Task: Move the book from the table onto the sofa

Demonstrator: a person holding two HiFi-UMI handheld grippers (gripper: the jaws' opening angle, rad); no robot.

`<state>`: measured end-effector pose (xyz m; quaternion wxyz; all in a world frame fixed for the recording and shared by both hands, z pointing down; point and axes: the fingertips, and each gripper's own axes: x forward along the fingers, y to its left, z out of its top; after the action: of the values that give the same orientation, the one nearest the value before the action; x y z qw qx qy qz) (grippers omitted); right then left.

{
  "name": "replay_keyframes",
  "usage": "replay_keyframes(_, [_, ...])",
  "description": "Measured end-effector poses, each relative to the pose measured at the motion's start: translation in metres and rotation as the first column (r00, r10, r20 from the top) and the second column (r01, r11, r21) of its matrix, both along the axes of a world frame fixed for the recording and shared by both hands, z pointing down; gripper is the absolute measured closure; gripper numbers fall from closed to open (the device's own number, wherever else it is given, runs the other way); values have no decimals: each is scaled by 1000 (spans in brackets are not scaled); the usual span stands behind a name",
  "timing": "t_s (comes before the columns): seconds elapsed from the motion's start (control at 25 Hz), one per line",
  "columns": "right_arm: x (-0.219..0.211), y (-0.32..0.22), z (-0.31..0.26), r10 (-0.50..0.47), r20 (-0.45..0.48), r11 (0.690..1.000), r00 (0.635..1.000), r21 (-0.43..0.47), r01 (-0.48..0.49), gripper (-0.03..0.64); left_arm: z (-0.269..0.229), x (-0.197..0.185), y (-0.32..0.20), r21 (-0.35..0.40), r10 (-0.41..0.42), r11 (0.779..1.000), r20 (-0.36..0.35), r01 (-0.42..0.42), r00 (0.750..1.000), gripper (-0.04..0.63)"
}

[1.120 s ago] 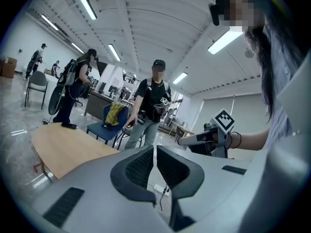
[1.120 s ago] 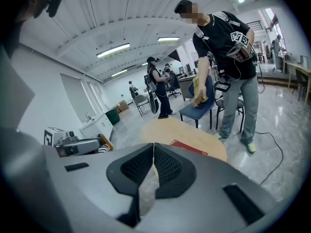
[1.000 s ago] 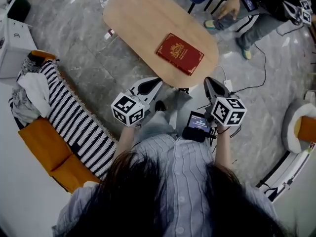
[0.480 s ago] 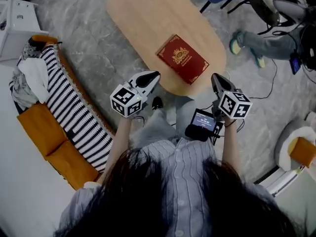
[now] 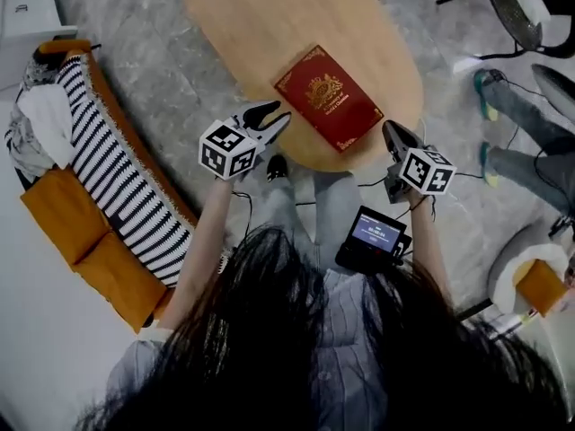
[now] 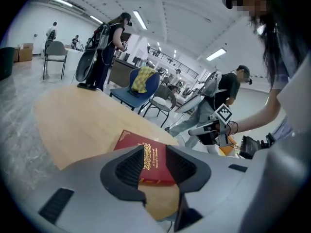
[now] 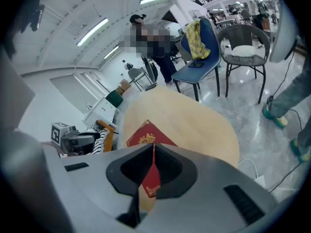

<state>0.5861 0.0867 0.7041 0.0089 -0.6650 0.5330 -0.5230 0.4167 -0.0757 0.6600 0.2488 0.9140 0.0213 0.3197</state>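
Observation:
A red book with gold print lies flat on the near end of the oval wooden table. My left gripper hovers at the table's near-left edge, a short way from the book's left corner. Its jaws are opening with nothing between them. In the left gripper view the book shows through the gap of the left gripper. My right gripper is shut and empty just off the table's near-right edge. Its own view has the right gripper pointing at the book. The sofa is at the left.
A striped blanket and white clothes lie on the sofa. A small screen hangs at the person's waist. Another person's legs and floor cables are at the right. A blue chair and a wicker chair stand beyond the table.
Both grippers have moved forward and down towards the table's near edge and the book. The left jaws, shut before, have parted. The right jaws stay shut.

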Motion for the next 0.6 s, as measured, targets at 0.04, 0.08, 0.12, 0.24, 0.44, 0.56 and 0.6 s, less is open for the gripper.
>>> replay_keyframes(0.04, [1,2,11,9,19,1000,1000,-7,-9,598,11,2,-1,-6,2,1000,14,-2,1000,462])
replay_keyframes(0.08, [2,3,20,12,37,1000,999,-12,-12,598,22,4,-4,-13,0,1000,26,0,1000,456])
replay_keyframes(0.12, [2,3,30,10,53,1000,999,-16,-10,597,34,7,-7,-20,-7,1000,38,8,999,447])
replay_keyframes(0.24, [0,4,56,-5,93,999,996,-39,9,597,67,13,-20,-36,-53,998,83,56,995,415])
replay_keyframes(0.44, [-6,15,89,-4,143,997,990,-78,15,551,110,14,-39,-64,-133,988,145,143,981,382])
replay_keyframes(0.56, [-11,19,106,2,151,995,989,-97,13,482,126,12,-48,-82,-140,985,158,154,977,374])
replay_keyframes(0.6, [-12,19,111,3,148,994,989,-105,13,472,132,11,-51,-80,-137,985,171,152,976,370])
